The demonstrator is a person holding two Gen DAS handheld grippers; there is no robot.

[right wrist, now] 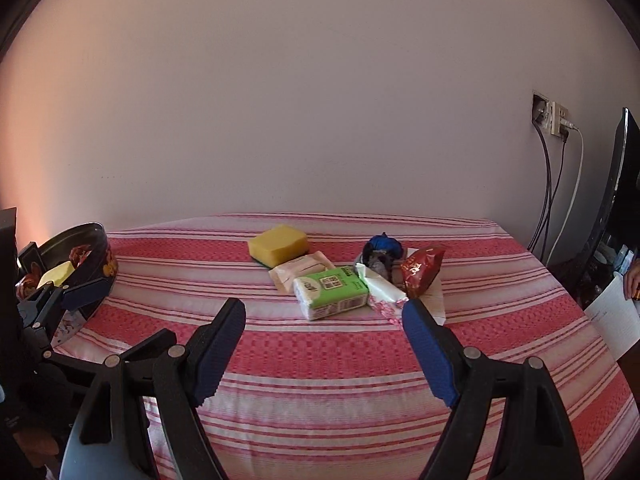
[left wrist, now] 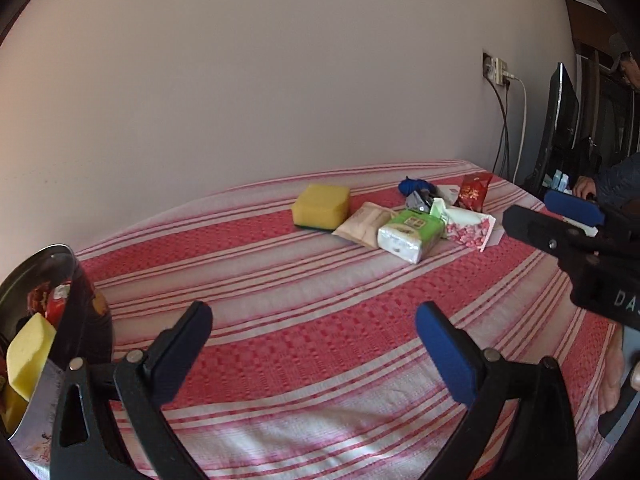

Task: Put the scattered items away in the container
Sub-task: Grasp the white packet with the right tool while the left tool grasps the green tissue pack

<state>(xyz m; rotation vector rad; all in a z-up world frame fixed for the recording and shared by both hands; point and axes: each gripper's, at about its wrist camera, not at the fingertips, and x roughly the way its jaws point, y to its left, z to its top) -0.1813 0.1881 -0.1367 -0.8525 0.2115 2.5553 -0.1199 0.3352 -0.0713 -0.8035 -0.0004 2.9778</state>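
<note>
Ahead of the wide-open, empty right tool (right wrist: 324,344) lies the green tissue pack (right wrist: 332,292), well apart.

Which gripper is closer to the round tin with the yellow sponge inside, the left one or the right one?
Left. The left gripper is open right beside the round tin at the cloth's left end. The right gripper, also open, faces the middle pile, with the tin far off to its left.
</note>
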